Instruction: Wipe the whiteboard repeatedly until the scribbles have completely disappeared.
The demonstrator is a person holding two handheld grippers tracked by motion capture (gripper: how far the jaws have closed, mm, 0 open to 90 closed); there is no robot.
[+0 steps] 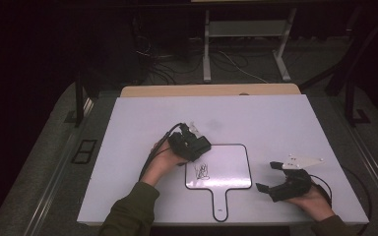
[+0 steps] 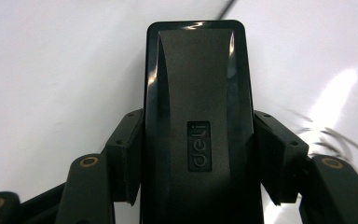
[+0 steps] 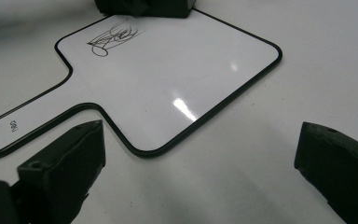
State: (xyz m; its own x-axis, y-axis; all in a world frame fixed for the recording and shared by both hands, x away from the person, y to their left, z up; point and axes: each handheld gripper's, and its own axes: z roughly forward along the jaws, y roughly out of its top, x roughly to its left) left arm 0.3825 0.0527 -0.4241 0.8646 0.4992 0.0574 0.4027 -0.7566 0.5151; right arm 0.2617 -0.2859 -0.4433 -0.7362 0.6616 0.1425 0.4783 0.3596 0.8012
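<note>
A small white handheld board (image 1: pixel 229 164) with a black rim and a short handle lies on the table. It carries a black scribble (image 1: pixel 202 171) near its left edge. My left gripper (image 1: pixel 196 145) hovers at the board's upper left corner, shut on a black eraser (image 2: pixel 198 107) marked "deli". My right gripper (image 1: pixel 268 176) rests to the right of the board, jaws wide open and empty. The right gripper view looks between its fingers (image 3: pixel 65 163) at the board (image 3: pixel 168 79), the scribble (image 3: pixel 112 39) and the eraser's dark end (image 3: pixel 144 7).
The board lies on a large white table top (image 1: pixel 142 118) with a wooden strip (image 1: pixel 206 90) along its far edge. Beyond it stand a metal frame (image 1: pixel 206 49) and loose cables on a dark floor. A cable trails from each gripper.
</note>
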